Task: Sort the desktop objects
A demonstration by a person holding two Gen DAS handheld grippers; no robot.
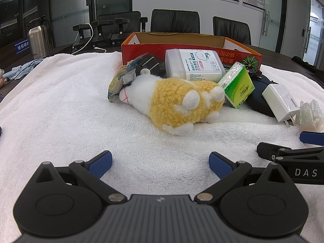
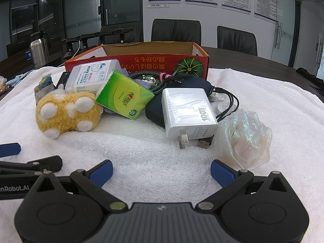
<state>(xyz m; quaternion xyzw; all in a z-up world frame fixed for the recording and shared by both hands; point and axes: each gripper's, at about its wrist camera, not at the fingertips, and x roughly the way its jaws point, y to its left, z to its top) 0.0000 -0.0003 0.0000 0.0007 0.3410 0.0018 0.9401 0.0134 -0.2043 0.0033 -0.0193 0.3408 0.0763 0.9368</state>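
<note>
A pile of objects lies on a white towel [image 1: 70,105] in front of a red cardboard box [image 1: 190,44] [image 2: 141,60]. It holds a yellow and white plush toy [image 1: 178,101] [image 2: 66,111], a white cotton-swab box [image 1: 192,64] [image 2: 93,77], a green tissue pack [image 1: 238,85] [image 2: 125,97], a white 100W charger [image 1: 280,103] [image 2: 188,113], a dark pouch [image 2: 156,111], cables [image 2: 226,99] and an iridescent clear bag [image 2: 245,135]. My left gripper [image 1: 160,164] is open and empty, short of the plush. My right gripper [image 2: 162,171] is open and empty, short of the charger.
A steel thermos [image 1: 38,40] and camera stands [image 1: 101,30] are at the back left. Black chairs [image 1: 175,21] stand behind the box. A blue cloth [image 1: 18,70] lies at the left table edge. A black plug adapter [image 1: 147,64] and a small packet [image 1: 119,81] lie behind the plush.
</note>
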